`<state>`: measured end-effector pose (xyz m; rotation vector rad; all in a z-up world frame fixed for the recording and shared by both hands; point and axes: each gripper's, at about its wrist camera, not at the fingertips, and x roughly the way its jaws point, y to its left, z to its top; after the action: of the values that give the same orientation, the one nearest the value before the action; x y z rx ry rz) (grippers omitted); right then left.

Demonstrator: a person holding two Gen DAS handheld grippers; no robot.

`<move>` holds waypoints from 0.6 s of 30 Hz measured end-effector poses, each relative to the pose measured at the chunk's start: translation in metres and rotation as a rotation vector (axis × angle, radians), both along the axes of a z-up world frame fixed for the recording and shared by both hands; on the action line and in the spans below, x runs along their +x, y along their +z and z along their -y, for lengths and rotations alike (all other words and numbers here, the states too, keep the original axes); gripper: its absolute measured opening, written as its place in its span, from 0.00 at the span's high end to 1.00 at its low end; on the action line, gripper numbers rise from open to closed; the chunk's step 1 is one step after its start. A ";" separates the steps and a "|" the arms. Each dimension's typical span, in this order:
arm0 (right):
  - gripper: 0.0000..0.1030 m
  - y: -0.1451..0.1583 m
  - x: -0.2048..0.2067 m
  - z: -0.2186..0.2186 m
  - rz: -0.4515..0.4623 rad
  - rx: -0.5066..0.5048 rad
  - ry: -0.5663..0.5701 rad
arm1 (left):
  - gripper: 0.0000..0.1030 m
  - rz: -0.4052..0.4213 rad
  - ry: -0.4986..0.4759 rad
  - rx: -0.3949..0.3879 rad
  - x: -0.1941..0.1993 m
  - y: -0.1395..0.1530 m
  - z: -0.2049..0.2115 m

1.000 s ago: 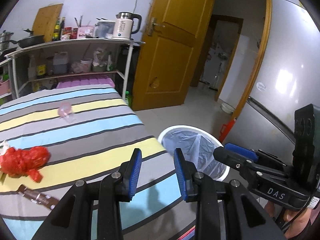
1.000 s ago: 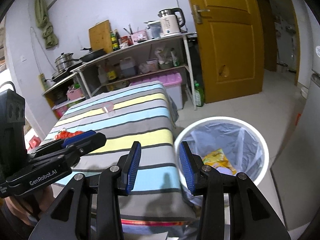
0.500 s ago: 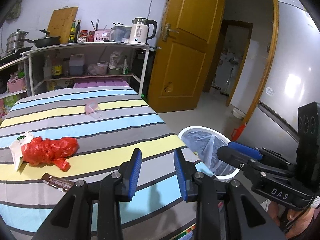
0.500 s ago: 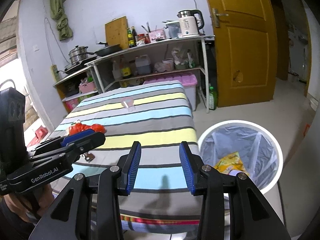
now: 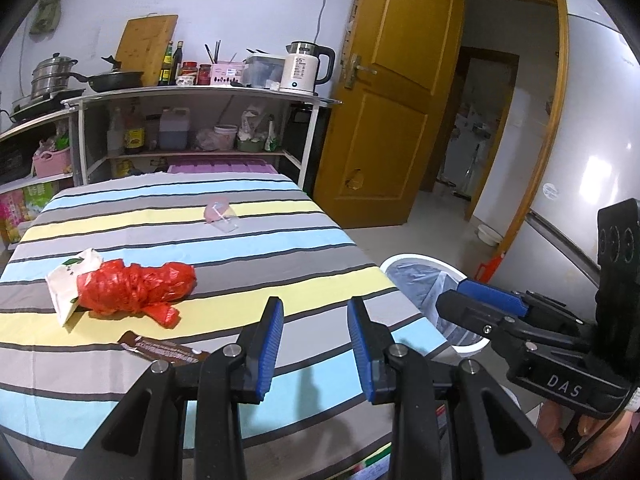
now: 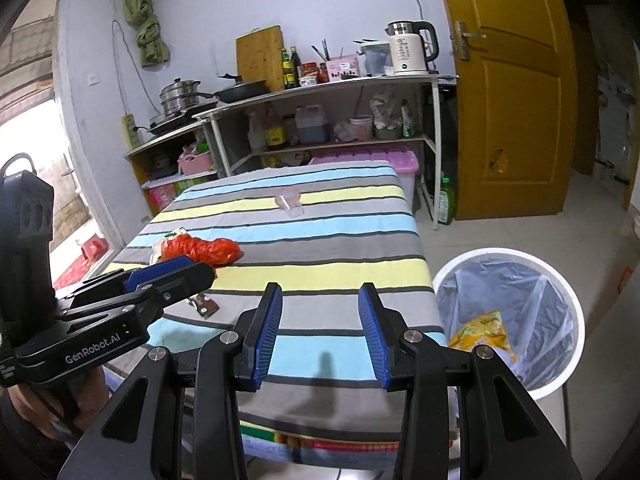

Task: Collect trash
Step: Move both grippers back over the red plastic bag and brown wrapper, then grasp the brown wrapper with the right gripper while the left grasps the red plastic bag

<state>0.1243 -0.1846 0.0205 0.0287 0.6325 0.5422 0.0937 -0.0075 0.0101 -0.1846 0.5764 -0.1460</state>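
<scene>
On the striped table (image 5: pixel 280 256) lie a crumpled red plastic bag (image 5: pixel 136 286) on a white paper wrapper (image 5: pixel 66 284), a brown snack wrapper (image 5: pixel 160 350) and a clear plastic cup (image 5: pixel 220 214) on its side. The red bag (image 6: pixel 204 250), the cup (image 6: pixel 290 202) and a bit of the brown wrapper (image 6: pixel 206 306) also show in the right wrist view. My left gripper (image 5: pixel 315 344) hovers open and empty above the table's near edge, right of the brown wrapper. My right gripper (image 6: pixel 320 328) is open and empty too, over the table's near right corner.
A white bin (image 6: pixel 508 320) with a clear liner stands on the floor right of the table, a yellow packet (image 6: pixel 480 332) inside. Metal shelves (image 5: pixel 200 128) with pots, bottles and a kettle stand behind the table. A wooden door (image 5: pixel 392 120) is open at the right.
Both views have swung left: the table and its trash now fill more of each picture and the bin has slid toward the right edge. Both grippers stay open as before.
</scene>
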 end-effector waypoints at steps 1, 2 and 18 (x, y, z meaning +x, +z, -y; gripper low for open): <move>0.60 0.000 0.000 -0.002 0.000 0.000 0.006 | 0.68 0.000 0.002 0.000 -0.001 0.000 -0.001; 0.60 0.000 -0.001 -0.003 0.001 -0.001 0.010 | 0.68 0.000 0.005 0.001 -0.003 0.000 -0.002; 0.60 0.001 -0.004 -0.025 0.002 -0.024 0.056 | 0.68 0.010 0.053 -0.004 -0.022 -0.002 -0.022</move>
<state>0.1198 -0.1594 0.0212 -0.0118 0.6396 0.5888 0.0720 0.0148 0.0079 -0.2025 0.5607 -0.0964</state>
